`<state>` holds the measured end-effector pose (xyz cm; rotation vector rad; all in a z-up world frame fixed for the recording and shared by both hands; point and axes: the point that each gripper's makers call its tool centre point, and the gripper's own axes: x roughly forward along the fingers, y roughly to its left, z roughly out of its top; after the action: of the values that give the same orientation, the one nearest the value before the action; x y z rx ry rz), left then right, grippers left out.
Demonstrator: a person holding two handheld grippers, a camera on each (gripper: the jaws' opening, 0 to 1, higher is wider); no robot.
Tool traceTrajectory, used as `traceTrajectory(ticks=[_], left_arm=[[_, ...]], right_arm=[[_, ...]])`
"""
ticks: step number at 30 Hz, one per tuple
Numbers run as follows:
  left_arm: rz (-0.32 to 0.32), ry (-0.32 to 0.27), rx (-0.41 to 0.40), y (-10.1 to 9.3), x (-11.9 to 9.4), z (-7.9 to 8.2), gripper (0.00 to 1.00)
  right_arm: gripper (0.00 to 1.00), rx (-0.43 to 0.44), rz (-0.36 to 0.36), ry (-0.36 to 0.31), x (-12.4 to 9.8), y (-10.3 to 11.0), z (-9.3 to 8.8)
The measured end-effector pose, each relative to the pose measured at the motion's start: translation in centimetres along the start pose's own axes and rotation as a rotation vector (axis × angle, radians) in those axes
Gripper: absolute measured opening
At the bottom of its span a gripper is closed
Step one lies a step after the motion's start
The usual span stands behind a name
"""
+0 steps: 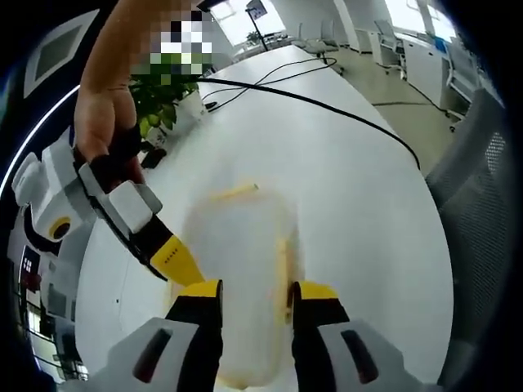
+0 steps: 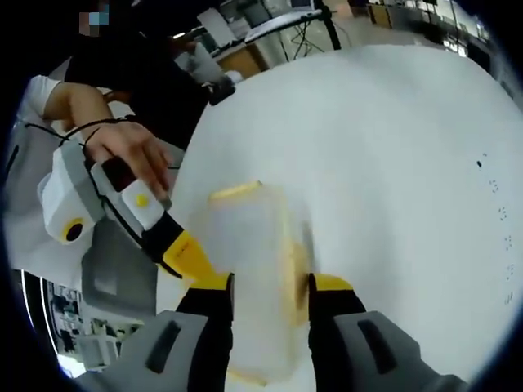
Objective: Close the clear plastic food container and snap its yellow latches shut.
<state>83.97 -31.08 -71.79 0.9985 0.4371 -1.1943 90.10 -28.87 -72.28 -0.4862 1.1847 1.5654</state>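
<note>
1. We log 1 clear plastic food container (image 1: 245, 278), blurred, lying on the white table (image 1: 359, 204); its long axis runs away from the camera, straight along the jaws, in both views.
2. Yellow latches: 1 at the far short end (image 1: 234, 193), 1 along the right long side (image 1: 283, 269). We cannot tell whether either is snapped down.
3. Left gripper (image 1: 255, 291): jaws spread to about the container's width, straddling its near end, yellow tips beside the long sides. We cannot tell whether they touch it.
4. Right gripper (image 2: 270, 286): the same spread pose in its own view, the side latch (image 2: 294, 261) just inside its right-hand jaw.
5. In each view the other gripper (image 1: 176, 260) reaches the container's left long side from the left.
6. We judge the side latch nearest the jaws, so likeliest next.
</note>
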Motion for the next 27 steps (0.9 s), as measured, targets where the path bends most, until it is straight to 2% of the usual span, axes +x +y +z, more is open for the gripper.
traceTrajectory(ticks=[5, 6, 7, 14, 15, 16, 17, 21, 24, 26, 27], left_arm=[[-0.001, 0.0, -0.005, 0.0, 0.0, 0.0, 0.24], [-0.008, -0.003, -0.008, -0.2, 0.0, 0.1, 0.24], [-0.001, -0.002, -0.001, -0.2, 0.0, 0.1, 0.24], [0.027, 0.001, 0.001, -0.1, -0.1, 0.1, 0.18], [0.025, 0.047, -0.032, -0.7, -0.4, -0.8, 0.18], [0.048, 0.024, 0.015, -0.1, -0.4, -0.2, 0.17], [0.057, 0.017, 0.029, -0.1, -0.3, -0.1, 0.17], [0.066, 0.0, 0.028, 0.0, 0.0, 0.1, 0.18], [0.058, -0.012, 0.054, -0.2, -0.1, 0.1, 0.2], [0.061, -0.033, 0.104, -0.2, -0.1, 0.3, 0.21], [0.059, -0.037, 0.092, -0.3, -0.3, 0.2, 0.22]], right_arm=[[0.29, 0.03, 0.008, 0.003, 0.1, 0.0, -0.2], [0.29, 0.091, 0.008, -0.01, 0.5, 0.1, -0.2], [0.29, 0.044, 0.016, 0.005, 0.3, 0.4, -0.6], [0.26, 0.074, 0.011, 0.015, 0.6, 0.9, -0.4], [0.26, 0.073, 0.014, 0.021, 0.6, 1.1, -0.5], [0.26, 0.078, 0.014, 0.018, 0.5, 0.8, -0.6], [0.26, 0.079, 0.014, 0.013, 0.5, 0.7, -0.6], [0.27, 0.073, 0.01, -0.014, 0.7, 1.0, -0.3], [0.3, 0.051, 0.009, -0.014, 0.7, 0.6, 0.0], [0.32, 0.062, 0.0, -0.019, 0.8, 0.8, 0.2], [0.33, 0.062, -0.006, -0.022, 0.8, 0.8, 0.3]])
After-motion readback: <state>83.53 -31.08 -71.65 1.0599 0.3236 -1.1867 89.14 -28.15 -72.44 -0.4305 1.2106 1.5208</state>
